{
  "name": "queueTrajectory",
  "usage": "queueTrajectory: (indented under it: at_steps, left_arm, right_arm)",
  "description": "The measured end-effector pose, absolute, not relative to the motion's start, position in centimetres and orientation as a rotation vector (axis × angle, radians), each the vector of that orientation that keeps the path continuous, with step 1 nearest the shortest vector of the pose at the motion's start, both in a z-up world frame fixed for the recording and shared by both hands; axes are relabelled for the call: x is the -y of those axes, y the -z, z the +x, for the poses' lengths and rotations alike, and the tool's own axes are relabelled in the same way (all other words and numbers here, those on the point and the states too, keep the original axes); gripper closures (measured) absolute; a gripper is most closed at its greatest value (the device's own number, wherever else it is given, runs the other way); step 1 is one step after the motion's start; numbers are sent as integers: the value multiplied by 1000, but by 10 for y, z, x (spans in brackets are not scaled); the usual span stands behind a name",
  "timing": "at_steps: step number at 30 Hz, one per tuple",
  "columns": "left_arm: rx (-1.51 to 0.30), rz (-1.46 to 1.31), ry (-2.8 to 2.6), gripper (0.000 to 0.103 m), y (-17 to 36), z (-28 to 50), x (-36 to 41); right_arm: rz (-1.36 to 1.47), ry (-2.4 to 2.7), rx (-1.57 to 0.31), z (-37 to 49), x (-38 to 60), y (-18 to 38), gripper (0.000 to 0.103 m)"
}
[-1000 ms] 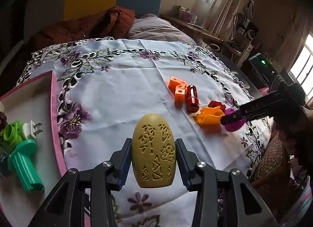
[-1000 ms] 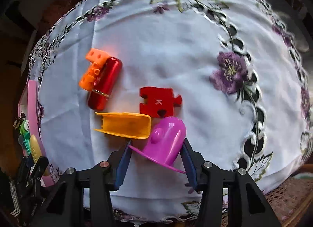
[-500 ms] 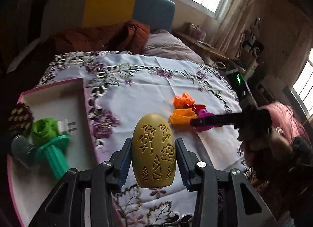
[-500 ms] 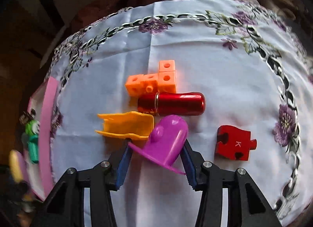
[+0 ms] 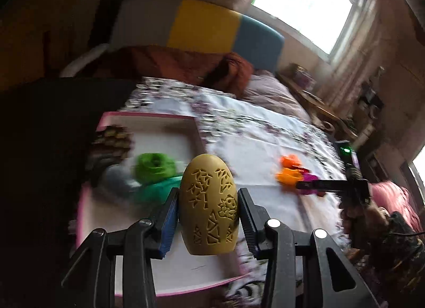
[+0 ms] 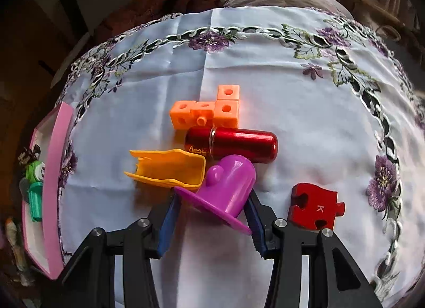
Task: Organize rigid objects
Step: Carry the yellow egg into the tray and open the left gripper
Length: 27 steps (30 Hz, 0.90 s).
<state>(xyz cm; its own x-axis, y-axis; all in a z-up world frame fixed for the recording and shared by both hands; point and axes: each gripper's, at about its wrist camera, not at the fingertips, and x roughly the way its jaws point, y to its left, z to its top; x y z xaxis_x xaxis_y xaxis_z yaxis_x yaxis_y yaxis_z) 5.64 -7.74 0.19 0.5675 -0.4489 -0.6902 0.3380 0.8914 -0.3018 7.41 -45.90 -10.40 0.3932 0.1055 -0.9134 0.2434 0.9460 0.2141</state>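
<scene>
Here the left gripper (image 5: 208, 211) pinched a mustard-yellow egg-shaped piece (image 5: 208, 205) between its blue pads, the egg's long axis running upright along the fingers, its blunt end near the camera. Directly beyond and below it lay the pink-rimmed white tray (image 5: 170, 118), already holding a green plug-like toy (image 5: 155, 167) and some darker, blurred pieces, so the coming release probably turned on the egg hanging over the tray's bare near floor and not over the tablecloth (image 6: 292, 82) to its right. The right gripper (image 6: 212, 211) sat well to the right, its jaws closed around a purple hat-shaped piece (image 6: 225, 188), dome pointing away and up-left, brim nearest the pads; whether it rested on the cloth could not be told. Touching that piece lay a yellow scoop-like shell (image 6: 170, 167) and a red metallic capsule (image 6: 233, 144) with gold lettering too small to read, then orange linked cubes (image 6: 209, 108) beyond. A red jigsaw piece (image 6: 314, 207) to the right bore a white letter K.
</scene>
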Motion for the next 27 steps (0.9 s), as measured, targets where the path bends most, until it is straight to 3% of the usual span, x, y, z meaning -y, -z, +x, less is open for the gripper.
queueTrajectory:
  at_steps: [13, 27]
  left_arm:
    - [-909, -157, 269, 60, 33, 60, 6]
    - [-964, -27, 206, 60, 74, 86, 26]
  right_arm:
    - [221, 107, -1173, 77, 448, 103, 56]
    - [179, 112, -1171, 78, 446, 102, 56]
